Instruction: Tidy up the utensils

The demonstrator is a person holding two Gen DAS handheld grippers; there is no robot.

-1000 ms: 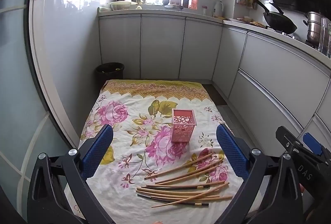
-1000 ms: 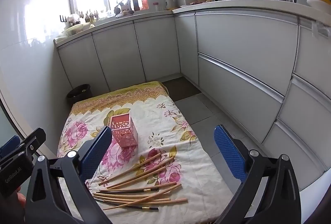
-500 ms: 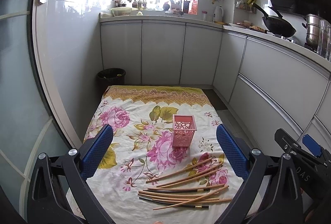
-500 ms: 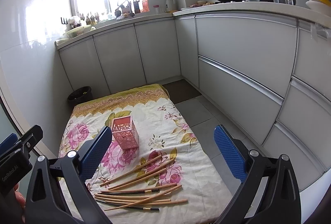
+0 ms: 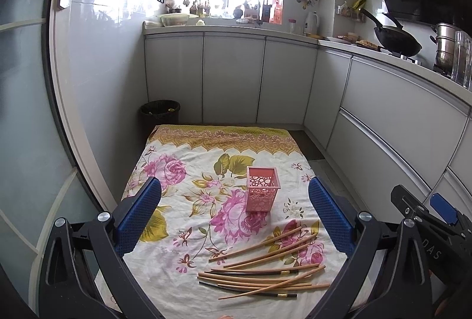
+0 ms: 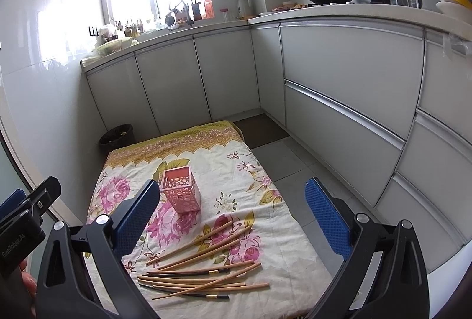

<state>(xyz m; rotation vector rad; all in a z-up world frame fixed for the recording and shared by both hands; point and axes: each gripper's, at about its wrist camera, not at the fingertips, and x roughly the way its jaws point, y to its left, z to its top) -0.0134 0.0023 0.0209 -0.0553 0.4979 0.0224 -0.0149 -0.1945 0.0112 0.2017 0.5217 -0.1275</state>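
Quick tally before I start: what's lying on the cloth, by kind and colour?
Light chopsticks: about 8 (they overlap, so the count is not exact)
Dark chopsticks: 2
Pink holder: 1
Total: about 11

Pretty clearly a home kitchen. An L-shaped white countertop (image 5: 333,43) runs over grey cabinet doors (image 5: 233,80), with a black wok (image 5: 396,42) and a steel pot (image 5: 445,46) on its right-hand leg. A white kettle (image 5: 312,23) stands on the counter too, and bottles and small jars line the window sill (image 5: 224,11) just behind it. A black waste bin (image 5: 160,111) stands on the floor below the counter's left end.
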